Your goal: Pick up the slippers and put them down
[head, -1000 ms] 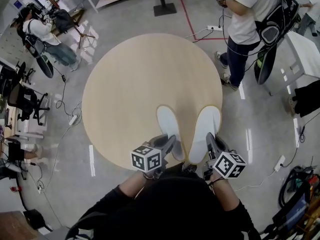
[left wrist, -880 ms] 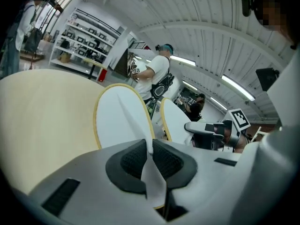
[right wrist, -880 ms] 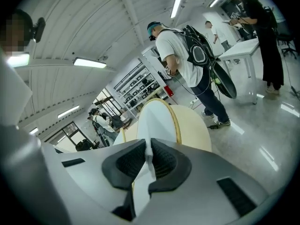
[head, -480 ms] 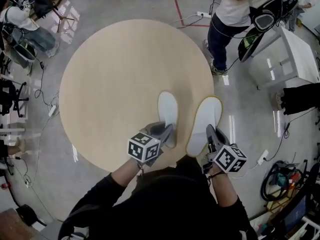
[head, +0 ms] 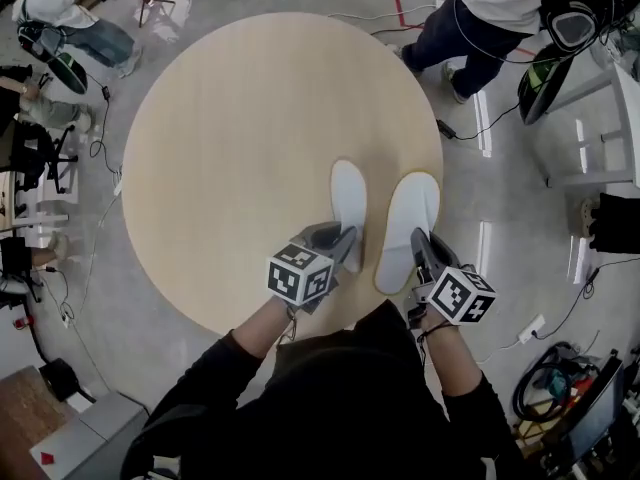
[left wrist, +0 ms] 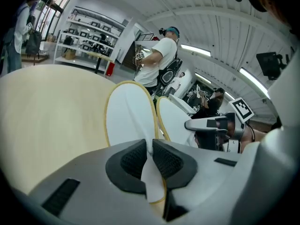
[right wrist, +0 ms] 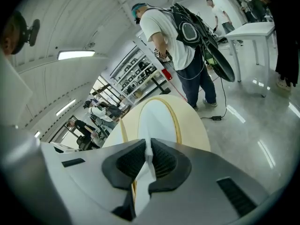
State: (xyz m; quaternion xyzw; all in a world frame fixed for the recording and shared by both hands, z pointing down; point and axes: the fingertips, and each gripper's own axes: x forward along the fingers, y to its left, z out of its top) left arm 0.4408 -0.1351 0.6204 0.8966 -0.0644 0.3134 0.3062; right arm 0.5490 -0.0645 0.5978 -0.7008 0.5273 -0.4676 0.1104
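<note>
Two white slippers with cream-yellow rims lie side by side, toes pointing away, over the near right part of the round beige table. My left gripper is shut on the heel of the left slipper. My right gripper is shut on the heel of the right slipper. In the left gripper view the pads pinch the thin heel edge of the left slipper, with the right slipper and right gripper beside it. In the right gripper view the right slipper is clamped the same way. Whether the soles touch the table I cannot tell.
A person in a white shirt with a backpack stands beyond the table's far right edge. Cables and a power strip lie on the floor there. A white table stands at the right. Seated people and chairs are at the far left.
Both grippers have carried the slippers forward and lower, from the table's near edge to further in over the tabletop. Both grips have stayed shut.
</note>
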